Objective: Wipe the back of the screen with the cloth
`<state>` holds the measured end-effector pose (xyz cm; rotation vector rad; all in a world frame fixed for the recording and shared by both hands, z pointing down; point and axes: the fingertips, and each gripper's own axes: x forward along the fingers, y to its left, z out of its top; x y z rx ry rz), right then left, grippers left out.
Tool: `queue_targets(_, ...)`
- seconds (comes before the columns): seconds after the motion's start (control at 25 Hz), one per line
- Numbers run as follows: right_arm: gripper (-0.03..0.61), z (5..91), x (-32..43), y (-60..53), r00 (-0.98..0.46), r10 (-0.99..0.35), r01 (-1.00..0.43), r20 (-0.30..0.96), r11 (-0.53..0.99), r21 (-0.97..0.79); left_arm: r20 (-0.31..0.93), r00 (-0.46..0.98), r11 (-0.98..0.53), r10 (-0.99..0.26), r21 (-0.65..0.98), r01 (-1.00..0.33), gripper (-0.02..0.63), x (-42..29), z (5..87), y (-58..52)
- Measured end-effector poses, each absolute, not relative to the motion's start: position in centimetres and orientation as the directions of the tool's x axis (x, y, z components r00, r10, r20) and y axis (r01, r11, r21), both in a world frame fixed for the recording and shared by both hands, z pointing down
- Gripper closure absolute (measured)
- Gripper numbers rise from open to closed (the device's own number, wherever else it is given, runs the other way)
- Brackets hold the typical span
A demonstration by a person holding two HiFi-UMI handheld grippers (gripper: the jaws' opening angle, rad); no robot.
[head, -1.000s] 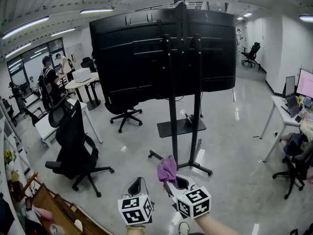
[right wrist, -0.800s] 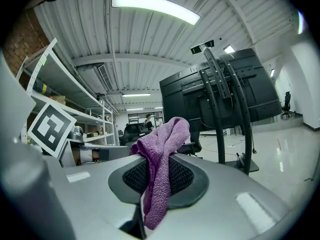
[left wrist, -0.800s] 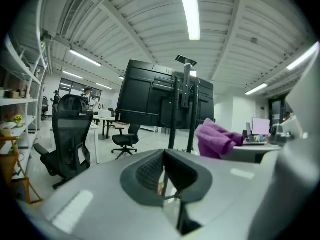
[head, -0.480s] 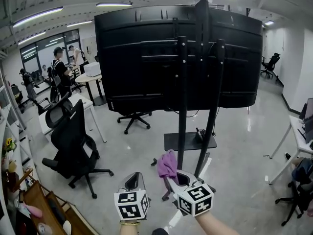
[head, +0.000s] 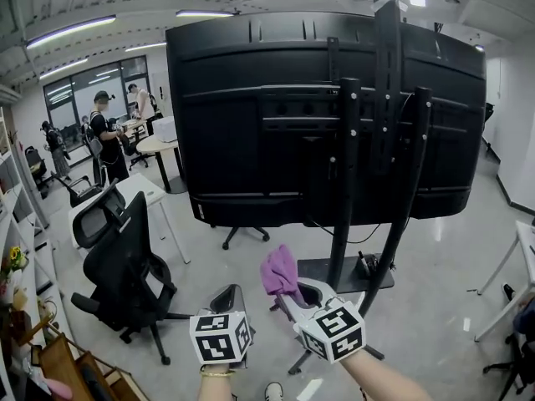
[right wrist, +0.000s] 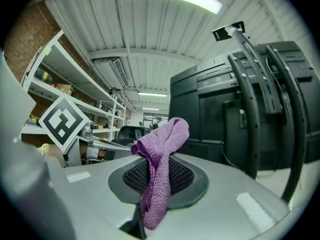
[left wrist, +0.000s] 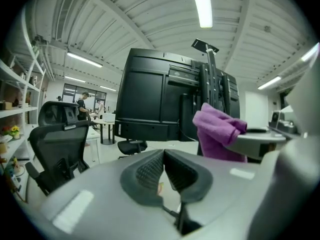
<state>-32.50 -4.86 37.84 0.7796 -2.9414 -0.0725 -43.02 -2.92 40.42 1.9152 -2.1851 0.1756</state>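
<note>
The black back of a large screen (head: 276, 115) on a wheeled stand (head: 344, 224) fills the head view ahead of me. It also shows in the left gripper view, as the screen (left wrist: 150, 104), and in the right gripper view, as the screen (right wrist: 210, 114). My right gripper (head: 292, 295) is shut on a purple cloth (head: 280, 274) below the screen's lower edge. The cloth (right wrist: 157, 159) bunches up between the jaws and hangs down. My left gripper (head: 227, 303) sits beside it, shut and empty. The cloth (left wrist: 217, 134) appears to its right.
A black office chair (head: 125, 266) stands at the left, with white desks (head: 155, 144) and standing people (head: 104, 136) behind it. Another chair (head: 242, 232) sits under the screen. Shelving (head: 17, 307) runs along the left. The stand's base plate (head: 347, 274) lies on the glossy floor.
The screen has grown larger and nearer in the head view. Both grippers stay low in front, the right one still holding the cloth.
</note>
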Motion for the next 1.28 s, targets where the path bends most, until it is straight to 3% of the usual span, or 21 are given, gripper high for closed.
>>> queue_targets(0.2,0.515,25.4,-40.2,-12.9,-0.879,-0.476,-0.462,-0.026,0.837,0.293,0.201,-0.085,0.095,-0.976,0.042,-0.995,0.606,-50.5,30.9,-12.2)
queue_targets(0.48,0.515,8.5,-51.0,-21.1,-0.849,-0.503,-0.497,-0.164,0.654,0.57,0.064,-0.099,0.09,-0.993,-0.129,-0.988,0.606,-58.9,14.9,-21.9)
queue_targets(0.84,0.515,-6.6,-57.6,-27.9,-0.681,-0.642,-0.554,-0.352,0.137,0.821,-0.169,-0.154,0.184,-0.973,-0.175,-0.967,0.606,-65.7,-0.2,-27.9)
queue_targets(1.0,0.516,-7.9,-59.4,-29.5,-0.633,-0.677,-0.486,-0.375,-0.029,0.873,-0.19,-0.159,0.193,-0.969,-0.178,-0.965,0.606,-67.0,-1.9,-28.5)
queue_targets(1.28,0.517,0.9,-62.7,-32.5,-0.647,-0.729,-0.329,-0.224,0.002,0.944,-0.165,-0.171,0.201,-0.971,-0.183,-0.962,0.606,-69.3,2.8,-28.7)
